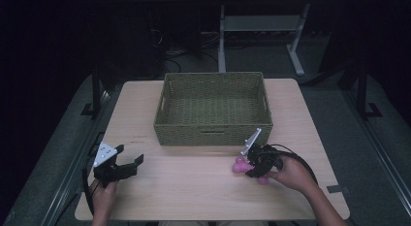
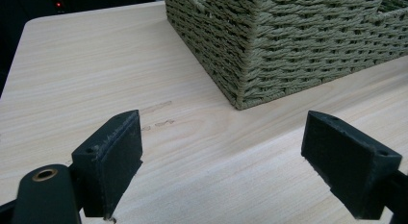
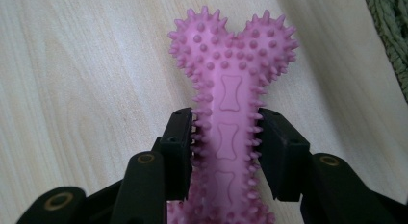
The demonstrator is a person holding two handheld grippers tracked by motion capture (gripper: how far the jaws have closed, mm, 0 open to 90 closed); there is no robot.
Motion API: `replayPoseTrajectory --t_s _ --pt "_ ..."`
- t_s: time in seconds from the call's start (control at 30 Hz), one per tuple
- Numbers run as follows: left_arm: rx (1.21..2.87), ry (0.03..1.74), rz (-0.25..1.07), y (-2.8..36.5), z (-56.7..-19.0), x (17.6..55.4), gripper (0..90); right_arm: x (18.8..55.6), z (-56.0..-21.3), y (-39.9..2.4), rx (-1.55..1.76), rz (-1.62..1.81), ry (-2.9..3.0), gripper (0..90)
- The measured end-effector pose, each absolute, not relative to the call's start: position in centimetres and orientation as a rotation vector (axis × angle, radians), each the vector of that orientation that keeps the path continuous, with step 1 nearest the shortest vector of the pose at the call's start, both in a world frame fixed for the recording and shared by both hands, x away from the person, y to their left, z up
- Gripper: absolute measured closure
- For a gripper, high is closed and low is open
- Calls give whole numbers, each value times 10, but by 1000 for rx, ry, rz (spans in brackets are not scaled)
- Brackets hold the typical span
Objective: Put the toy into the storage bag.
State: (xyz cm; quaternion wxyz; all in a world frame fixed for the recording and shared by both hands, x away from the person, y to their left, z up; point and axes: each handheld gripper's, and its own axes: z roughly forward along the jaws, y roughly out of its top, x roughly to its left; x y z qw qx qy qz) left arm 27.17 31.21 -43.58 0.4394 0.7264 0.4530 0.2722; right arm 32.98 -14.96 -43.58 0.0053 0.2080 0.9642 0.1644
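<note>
- Centrally, a light wooden table (image 1: pixel 300 114) is seen from the high view, with dark floor and the legs of other furniture behind it
- A green woven basket (image 1: pixel 213 131) is placed on the far half of the table, rectangular, with a handle slot in each visible wall; its interior appears empty in the high view
- In the left gripper view, a corner of the basket (image 2: pixel 288 46) is seen ahead and to the right of the jaws, resting on the table (image 2: pixel 96 65)
- The left gripper (image 1: pixel 130 164) is held by the left hand (image 1: pixel 102 193) near the front left part of the table, well apart from the basket; a grey three-cornered plate is carried on top
- The jaws of the left gripper (image 2: pixel 222 159) are spread wide, with bare table surface between them and nothing held
- The right gripper (image 1: pixel 252 169) is held by the right hand (image 1: pixel 291 175) near the front right part of the table, just in front of the basket
- A pink spiked bone-shaped toy (image 3: pixel 231 84) is lying on the table (image 3: pixel 72 80); its shaft is located between the jaws of the right gripper (image 3: pixel 226 152)
- Both jaws are seen pressed against the spikes along the shaft, so the toy is gripped at its middle
- In the high view, the toy (image 1: pixel 239 165) is seen lying near the basket's front right corner, apart from it
</note>
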Motion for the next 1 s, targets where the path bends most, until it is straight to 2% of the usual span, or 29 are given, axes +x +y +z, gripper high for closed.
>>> replayPoseTrajectory --t_s 0.2,1.0 --pt "1807 1124 677 312 -436 272 139 331 -433 -150 630 544 3038 580" --pt "1803 1123 673 312 -436 272 139 353 -381 -134 431 700 3089 581"
